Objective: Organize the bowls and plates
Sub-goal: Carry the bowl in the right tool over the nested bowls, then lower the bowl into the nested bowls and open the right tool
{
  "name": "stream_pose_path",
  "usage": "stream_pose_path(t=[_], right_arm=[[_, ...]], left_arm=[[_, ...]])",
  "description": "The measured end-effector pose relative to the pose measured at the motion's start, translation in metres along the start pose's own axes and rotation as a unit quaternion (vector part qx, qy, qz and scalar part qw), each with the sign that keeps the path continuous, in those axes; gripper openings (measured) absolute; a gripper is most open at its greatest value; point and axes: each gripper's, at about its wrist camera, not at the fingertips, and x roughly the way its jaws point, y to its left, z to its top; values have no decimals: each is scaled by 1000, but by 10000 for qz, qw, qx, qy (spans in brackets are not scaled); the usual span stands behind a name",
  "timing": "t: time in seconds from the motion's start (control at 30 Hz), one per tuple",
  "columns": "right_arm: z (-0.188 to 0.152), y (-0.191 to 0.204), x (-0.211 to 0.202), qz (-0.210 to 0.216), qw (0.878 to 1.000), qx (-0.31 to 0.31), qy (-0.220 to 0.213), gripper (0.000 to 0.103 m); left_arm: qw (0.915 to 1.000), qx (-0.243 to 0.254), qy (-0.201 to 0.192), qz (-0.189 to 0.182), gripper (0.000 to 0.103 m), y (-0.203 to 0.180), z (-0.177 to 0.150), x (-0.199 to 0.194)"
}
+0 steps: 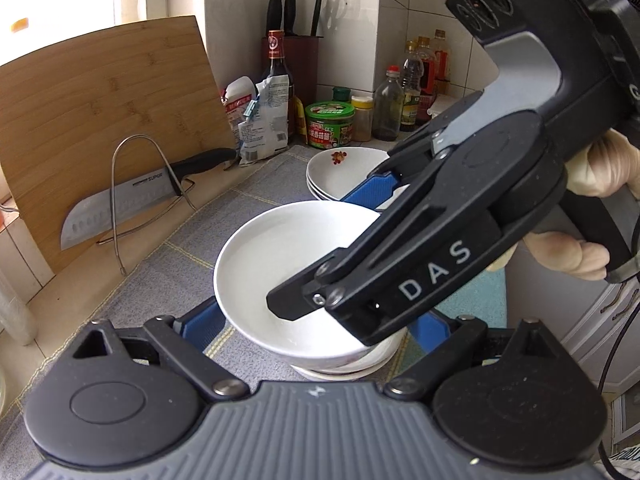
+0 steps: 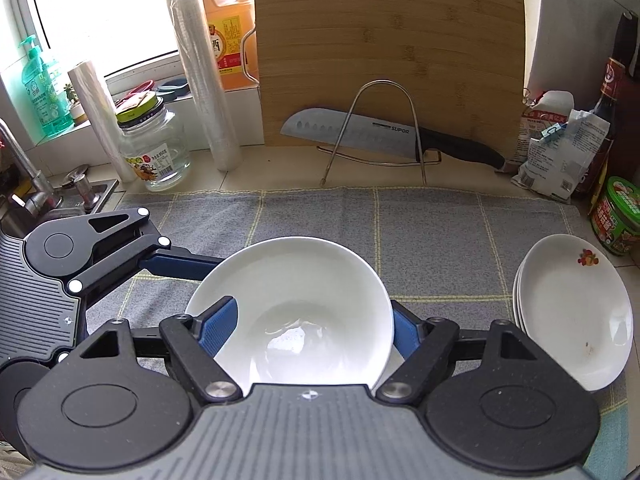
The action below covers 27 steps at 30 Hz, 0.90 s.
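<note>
A white bowl (image 1: pixel 280 248) (image 2: pixel 296 280) sits on top of another bowl and a white plate (image 1: pixel 332 376), over the grey checked cloth (image 2: pixel 440 232). My left gripper (image 1: pixel 316 316) has its blue pads against both sides of this stack, low down. My right gripper (image 2: pixel 314 304) (image 1: pixel 312 252) reaches in from the right. One of its fingers is inside the top bowl and the other is outside the wall, neither pressing. A stack of shallow white plates (image 2: pixel 576 312) (image 1: pixel 344 172) with a small red motif lies on the right of the cloth.
A bamboo cutting board (image 2: pixel 388 48) leans on the back wall, with a knife (image 2: pixel 360 132) in a wire rack before it. Bottles, bags and a green tub (image 1: pixel 330 124) fill the right corner. A glass jar (image 2: pixel 156 148), film rolls and the sink (image 2: pixel 52 200) stand left.
</note>
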Motion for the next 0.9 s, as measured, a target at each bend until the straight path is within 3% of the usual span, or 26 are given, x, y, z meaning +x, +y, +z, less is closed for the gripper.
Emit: stream_pose_path(t=[0.47,0.9], right_arm=[[-12,-25,12,-44,9993,365,112,84],[-18,-26,23,-36,9993,303,209,84]], left_arm=[[9996,136,211,-92,96,-12,0,29],[9992,165,353,-74,96,-13,-4,35]])
